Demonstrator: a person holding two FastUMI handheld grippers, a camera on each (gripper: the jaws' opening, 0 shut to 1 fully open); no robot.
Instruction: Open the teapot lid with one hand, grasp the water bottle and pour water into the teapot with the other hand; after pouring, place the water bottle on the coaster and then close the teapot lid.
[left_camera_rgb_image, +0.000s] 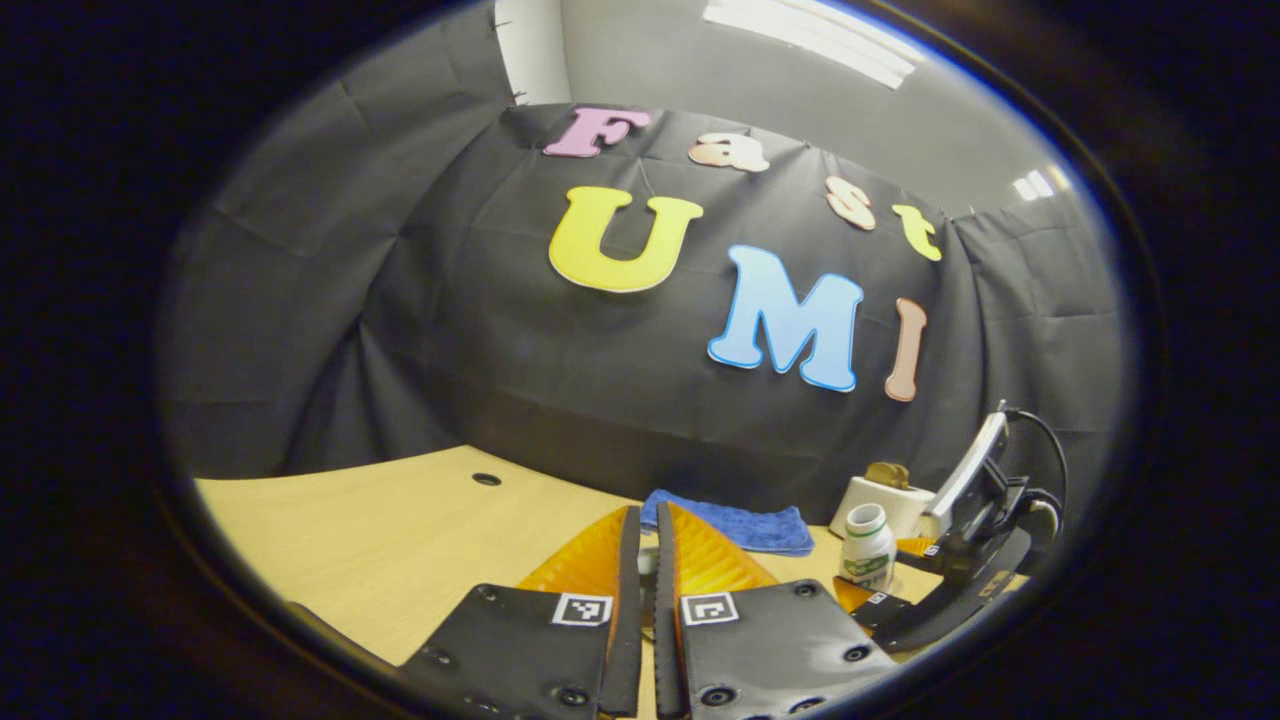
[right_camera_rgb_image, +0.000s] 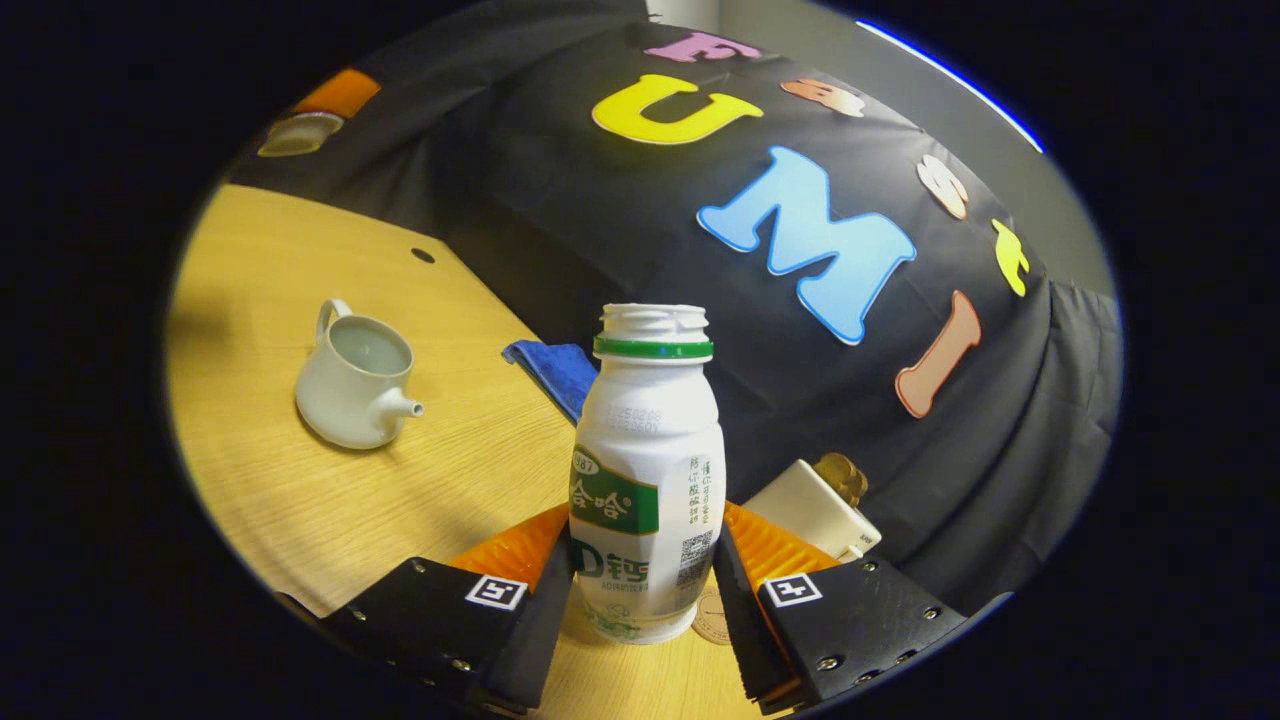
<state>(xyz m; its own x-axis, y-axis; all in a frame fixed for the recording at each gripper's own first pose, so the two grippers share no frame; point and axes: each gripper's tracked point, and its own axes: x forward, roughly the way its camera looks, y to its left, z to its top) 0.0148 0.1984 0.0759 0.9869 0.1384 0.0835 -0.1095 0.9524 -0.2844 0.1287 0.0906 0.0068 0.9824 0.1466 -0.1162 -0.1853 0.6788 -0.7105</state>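
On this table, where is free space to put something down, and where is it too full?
Bare wood lies left of the teapot, and between it and the bottle. Crowded: the back right corner, where the blue cloth, white box, bottle and right claw sit close.

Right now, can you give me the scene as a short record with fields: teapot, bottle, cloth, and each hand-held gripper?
teapot: white teapot on the wooden table, lid off, upright
bottle: white water bottle, uncapped, upright, standing on the table
coaster: round coaster just behind the bottle's base
cloth: blue cloth by the booth wall
right hand-held gripper: fingers on both sides of the bottle, contact unclear
left hand-held gripper: fingers nearly together, something small between them
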